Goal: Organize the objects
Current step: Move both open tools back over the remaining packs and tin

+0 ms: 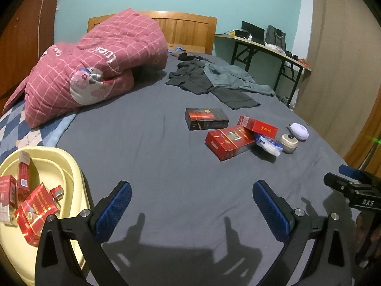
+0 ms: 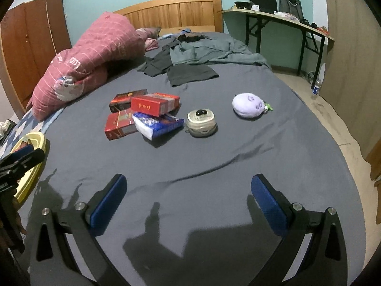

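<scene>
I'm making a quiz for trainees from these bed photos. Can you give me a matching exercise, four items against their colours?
Items:
1. plush toy
2. basin
3. quilt
4. tissue pack

Colours:
A. pink checked
B. blue and white
C. pale purple
D. pale yellow

Pairs: 1-C, 2-D, 3-A, 4-B

Basin (image 1: pixel 69 164): cut off at left edge, near rim hidden behind left fingers (image 1: pixel 114 208). Box labels: too small to read. Surface (image 2: pixel 273 15) clutter, far right: indistinct.

Left hand-held gripper (image 1: pixel 191 199) spread wide, empty; right hand-held gripper (image 2: pixel 188 191) likewise.
</scene>
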`<state>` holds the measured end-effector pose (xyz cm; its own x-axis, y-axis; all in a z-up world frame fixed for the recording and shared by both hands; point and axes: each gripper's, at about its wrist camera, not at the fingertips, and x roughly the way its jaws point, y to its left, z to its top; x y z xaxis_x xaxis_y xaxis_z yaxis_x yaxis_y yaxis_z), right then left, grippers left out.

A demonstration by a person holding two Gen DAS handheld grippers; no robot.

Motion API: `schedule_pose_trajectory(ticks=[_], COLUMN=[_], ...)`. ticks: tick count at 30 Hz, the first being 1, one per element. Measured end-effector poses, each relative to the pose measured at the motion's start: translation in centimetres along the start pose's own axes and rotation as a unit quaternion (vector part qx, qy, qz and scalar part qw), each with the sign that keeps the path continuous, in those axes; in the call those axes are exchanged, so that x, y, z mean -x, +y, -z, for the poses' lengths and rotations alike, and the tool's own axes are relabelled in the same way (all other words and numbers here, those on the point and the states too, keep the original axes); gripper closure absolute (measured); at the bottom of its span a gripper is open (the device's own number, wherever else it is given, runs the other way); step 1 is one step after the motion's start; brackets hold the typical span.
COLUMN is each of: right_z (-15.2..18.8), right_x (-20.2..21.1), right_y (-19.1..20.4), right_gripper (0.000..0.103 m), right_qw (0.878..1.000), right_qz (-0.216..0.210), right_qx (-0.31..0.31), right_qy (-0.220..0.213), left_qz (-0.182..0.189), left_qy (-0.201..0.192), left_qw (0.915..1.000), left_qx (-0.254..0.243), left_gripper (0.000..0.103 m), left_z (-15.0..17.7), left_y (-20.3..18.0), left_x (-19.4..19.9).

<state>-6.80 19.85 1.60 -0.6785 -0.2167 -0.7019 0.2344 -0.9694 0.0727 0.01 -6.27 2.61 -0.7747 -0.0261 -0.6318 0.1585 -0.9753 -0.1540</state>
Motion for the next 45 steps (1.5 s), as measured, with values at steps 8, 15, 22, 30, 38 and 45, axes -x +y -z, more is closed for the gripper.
schedule_pose_trajectory(ticks=[8, 15, 22, 30, 38, 45], right_z=[0.5, 0.5, 0.5, -1.1, -3.6, -7.3], right_x=[-0.5, -0.5, -0.8, -0.1, -2.4, -7.6], right_y=[0.4, 0.1, 0.2, -2.1, -6.1, -10.1], right_gripper=[0.0, 0.0, 0.0, 0.0, 0.0, 0.0], right_qw=[1.0, 1.0, 1.0, 0.999, 0.998, 0.999], right_qz=[0.0, -0.001, -0.004, 0.034, 0.024, 0.016], right_qx=[0.003, -0.001, 0.003, 0.005, 0.058, 0.041], right_qy=[0.01, 0.011, 0.02, -0.019, -0.021, 0.007], left_qz=[0.003, 0.005, 0.008, 0.044, 0.089, 0.111], left_qy=[-0.001, 0.006, 0.011, 0.014, 0.047, 0.058], left_qw=[1.0, 0.9999, 0.9999, 0.9986, 0.9864, 0.9713], left_qx=[-0.004, 0.011, 0.01, -0.025, -0.13, -0.203], left_gripper=[0.0, 0.0, 0.0, 0.0, 0.0, 0.0], left_z=[0.1, 0.1, -0.1, -1.9, -4.0, -6.3], left_y=[-0.1, 0.4, 0.2, -1.8, -4.5, -5.6], left_x=[0.7, 0.4, -0.1, -2.0, -7.8, -12.8])
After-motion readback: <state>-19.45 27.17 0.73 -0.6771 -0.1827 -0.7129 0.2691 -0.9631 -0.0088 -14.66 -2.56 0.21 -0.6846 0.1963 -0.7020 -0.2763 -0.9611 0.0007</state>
